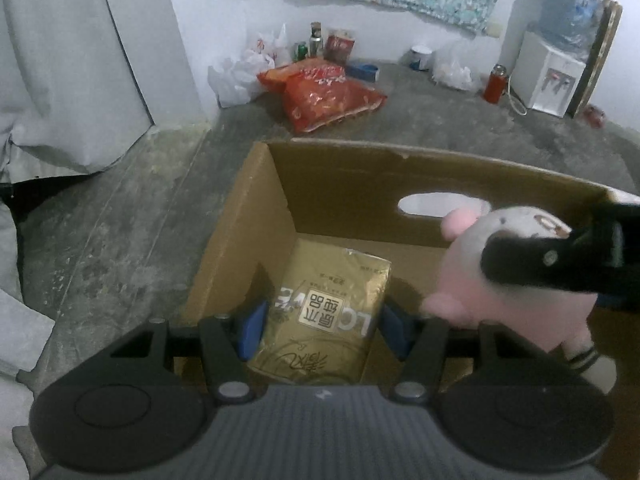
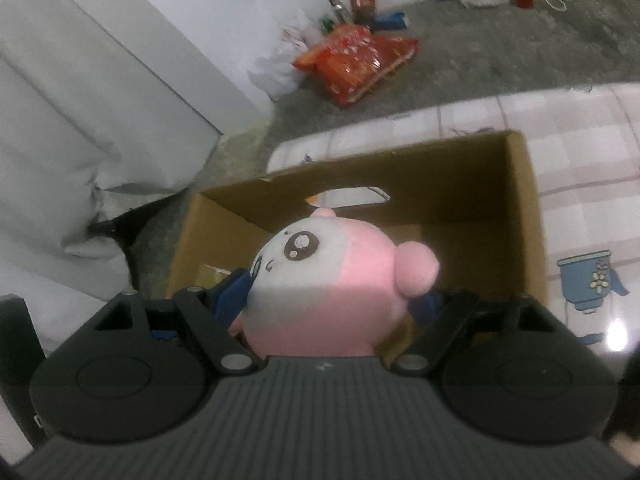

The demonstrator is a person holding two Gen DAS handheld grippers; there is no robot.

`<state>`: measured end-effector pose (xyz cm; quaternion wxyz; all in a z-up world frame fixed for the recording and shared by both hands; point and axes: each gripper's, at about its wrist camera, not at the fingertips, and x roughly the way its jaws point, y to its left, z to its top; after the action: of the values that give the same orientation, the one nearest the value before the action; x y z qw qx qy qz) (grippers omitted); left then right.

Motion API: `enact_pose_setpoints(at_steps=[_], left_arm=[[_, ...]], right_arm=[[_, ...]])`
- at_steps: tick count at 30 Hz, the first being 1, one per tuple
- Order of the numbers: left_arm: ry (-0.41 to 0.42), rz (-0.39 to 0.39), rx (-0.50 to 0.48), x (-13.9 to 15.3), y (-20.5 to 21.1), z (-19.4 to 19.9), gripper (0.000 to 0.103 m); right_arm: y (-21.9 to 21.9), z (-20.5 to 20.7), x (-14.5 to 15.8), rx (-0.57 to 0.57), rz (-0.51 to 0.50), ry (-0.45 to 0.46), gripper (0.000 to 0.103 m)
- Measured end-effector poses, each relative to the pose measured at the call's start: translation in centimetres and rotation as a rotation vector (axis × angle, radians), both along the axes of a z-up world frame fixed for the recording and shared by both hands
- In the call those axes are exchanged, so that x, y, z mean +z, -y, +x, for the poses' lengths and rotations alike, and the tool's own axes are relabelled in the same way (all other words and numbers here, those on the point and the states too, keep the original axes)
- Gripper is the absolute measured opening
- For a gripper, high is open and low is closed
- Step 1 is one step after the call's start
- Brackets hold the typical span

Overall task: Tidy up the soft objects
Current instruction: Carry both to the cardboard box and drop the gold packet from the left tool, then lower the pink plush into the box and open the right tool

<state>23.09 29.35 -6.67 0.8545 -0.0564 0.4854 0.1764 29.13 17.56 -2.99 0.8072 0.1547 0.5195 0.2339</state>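
Plush (image 2: 320, 280) — a pink-and-white round toy with big drawn eyes — sits clamped in the right gripper (image 2: 328, 300), the blue pads (image 2: 230, 298) pressing its sides, jaws closed on it. It hangs above the open box (image 2: 524, 216), just over the near right part, not yet inside. In the left wrist view the same plush (image 1: 500, 280) shows at the right edge with a black finger across it. The left gripper (image 1: 322, 328) hovers over the box (image 1: 256, 216) with jaws spread wide, holding nothing; between its pads (image 1: 252, 332) the gold packet (image 1: 328, 312) is seen lying flat on the box floor. The box has a hand slot in its far wall and stands on a pale checked sheet (image 2: 580, 140). Beyond, on the concrete floor (image 1: 120, 220), lies a red bag (image 1: 324, 96) near the wall, with a water dispenser (image 1: 548, 72) further right.
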Motion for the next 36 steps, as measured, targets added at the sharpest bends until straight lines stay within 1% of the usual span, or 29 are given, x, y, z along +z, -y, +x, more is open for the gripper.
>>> enact_pose_setpoints(at_steps=[1,3,4,6,9,11,13,14,16,18,21,24,27,30,33,34,36], left_arm=[[-0.005,0.002,-0.002,-0.4,-0.1,0.4,0.061],[-0.016,0.008,0.001,-1.2,-0.2,1.0,0.061],[-0.022,0.011,0.006,-1.6,-0.3,1.4,0.061],[-0.017,0.052,-0.003,-1.8,-0.1,1.7,0.065],[-0.033,0.090,-0.011,-2.1,0.5,2.2,0.067],[-0.047,0.094,-0.012,-2.0,0.7,2.3,0.068],[-0.035,0.079,-0.005,-1.7,0.4,2.2,0.072],[-0.028,0.067,-0.001,-1.6,0.3,2.1,0.077],[-0.023,0.052,0.005,-1.2,-0.1,2.0,0.078],[-0.007,0.059,0.003,-0.6,-0.1,1.7,0.078],[0.002,0.071,0.005,0.3,0.1,1.3,0.078],[0.028,0.081,0.009,1.2,0.1,1.0,0.078],[0.043,0.085,0.011,1.8,0.1,0.7,0.078],[0.062,0.100,0.015,2.2,0.2,0.4,0.079],[0.060,0.144,0.012,2.4,0.3,0.2,0.081],[0.058,0.150,0.012,2.5,0.2,0.1,0.081],[0.050,0.150,0.018,2.7,-0.1,-0.2,0.081]], right_arm=[[-0.4,0.2,-0.5,-0.008,-0.005,-0.014,0.083],[-1.2,1.8,-2.7,-0.020,-0.012,-0.032,0.084],[-1.4,2.2,-3.4,-0.025,-0.013,-0.030,0.084],[-1.8,2.9,-4.4,-0.036,-0.012,-0.037,0.085],[-1.8,4.7,-6.4,-0.060,0.009,-0.070,0.086],[-1.7,5.9,-8.1,-0.066,0.015,-0.106,0.087],[-1.9,6.0,-8.7,-0.065,0.009,-0.121,0.088],[-2.1,6.0,-8.9,-0.062,0.005,-0.126,0.088],[-2.2,6.0,-9.2,-0.057,0.010,-0.144,0.086],[-2.1,6.1,-9.2,-0.058,0.029,-0.157,0.086],[-1.8,5.8,-8.8,-0.056,0.019,-0.165,0.084],[-1.9,5.8,-8.6,-0.067,0.002,-0.176,0.079],[-1.8,5.7,-8.7,-0.068,-0.007,-0.204,0.079],[-1.6,5.7,-8.7,-0.084,-0.003,-0.219,0.082],[-1.4,5.5,-8.6,-0.116,0.011,-0.253,0.084],[-1.4,5.5,-8.3,-0.113,0.020,-0.245,0.088],[-1.7,5.4,-7.6,-0.083,0.013,-0.215,0.091]])
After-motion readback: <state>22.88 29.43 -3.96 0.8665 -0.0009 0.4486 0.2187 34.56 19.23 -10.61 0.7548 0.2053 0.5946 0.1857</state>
